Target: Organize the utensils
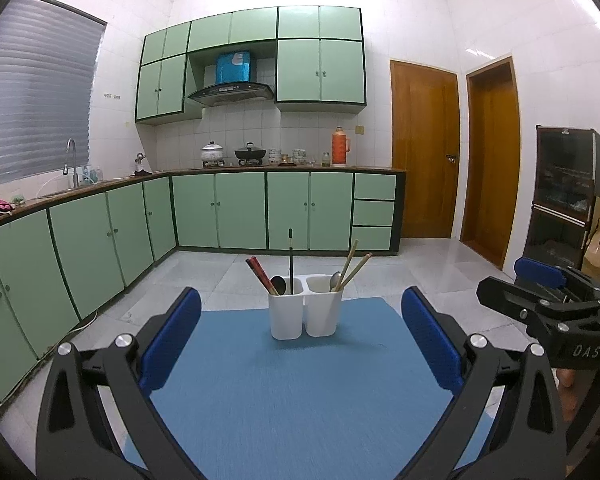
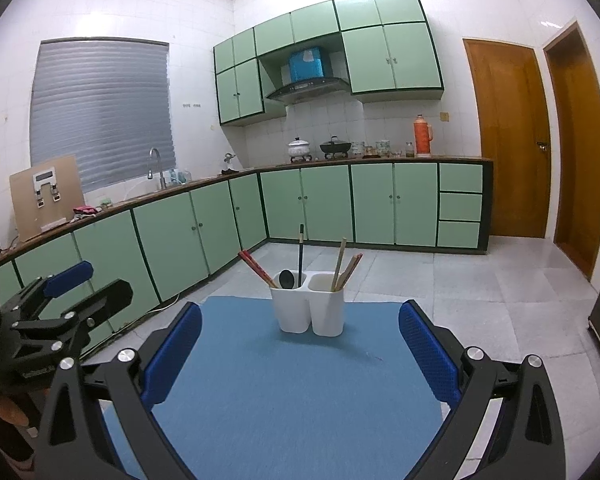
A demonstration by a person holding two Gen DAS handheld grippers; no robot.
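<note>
A white two-compartment utensil holder (image 1: 305,312) (image 2: 311,307) stands upright on the far part of a blue mat (image 1: 300,392) (image 2: 300,392). Its left compartment holds red chopsticks (image 1: 260,274) (image 2: 256,268), a black spoon (image 1: 278,283) (image 2: 287,278) and a dark stick (image 1: 290,260) (image 2: 300,252). Its right compartment holds wooden chopsticks (image 1: 354,266) (image 2: 346,270) and a metal spoon (image 1: 335,280). My left gripper (image 1: 300,336) is open and empty, short of the holder. My right gripper (image 2: 300,340) is open and empty too, and shows at the right of the left wrist view (image 1: 548,284).
Green kitchen cabinets (image 1: 240,210) run along the back and left walls, with a sink (image 1: 72,160), pots (image 1: 212,152) and an orange thermos (image 1: 341,146) on the counter. Two wooden doors (image 1: 424,152) stand at right. Tiled floor (image 1: 440,272) surrounds the mat.
</note>
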